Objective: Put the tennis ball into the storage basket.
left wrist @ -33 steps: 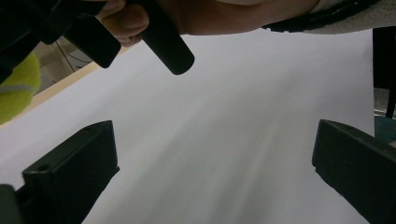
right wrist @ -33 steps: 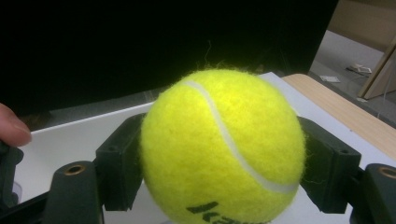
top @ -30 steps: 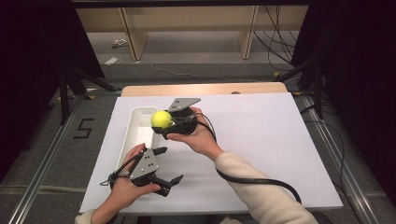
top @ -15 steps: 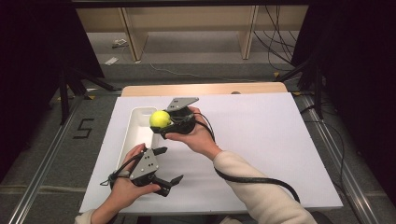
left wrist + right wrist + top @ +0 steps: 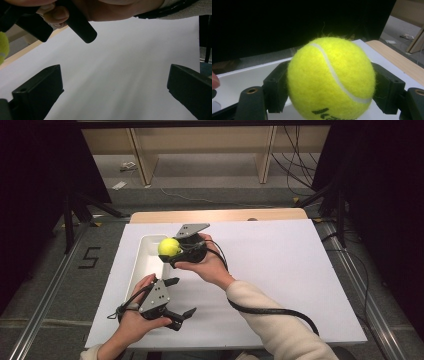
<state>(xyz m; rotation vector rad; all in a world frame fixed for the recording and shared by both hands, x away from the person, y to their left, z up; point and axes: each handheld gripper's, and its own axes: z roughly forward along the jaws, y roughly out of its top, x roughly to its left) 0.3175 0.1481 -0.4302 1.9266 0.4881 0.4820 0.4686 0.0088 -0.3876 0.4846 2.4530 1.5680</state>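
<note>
A yellow tennis ball (image 5: 169, 247) (image 5: 331, 79) is held above the white tray (image 5: 145, 262), clamped between the jaws of my right gripper (image 5: 171, 251) (image 5: 329, 87). The ball hangs over the tray's right rim. My left gripper (image 5: 180, 297) (image 5: 113, 90) rests low near the table's front edge, open, with nothing between its jaws. In the left gripper view the white table surface lies between the jaws, a sliver of the ball (image 5: 3, 47) shows at the far left, and the right hand with its gripper crosses the top.
The white table top (image 5: 280, 265) spreads out to the right of both hands. A wooden strip (image 5: 220, 215) runs along the table's far edge. The right gripper's black cable (image 5: 270, 310) loops over the table by the sleeve.
</note>
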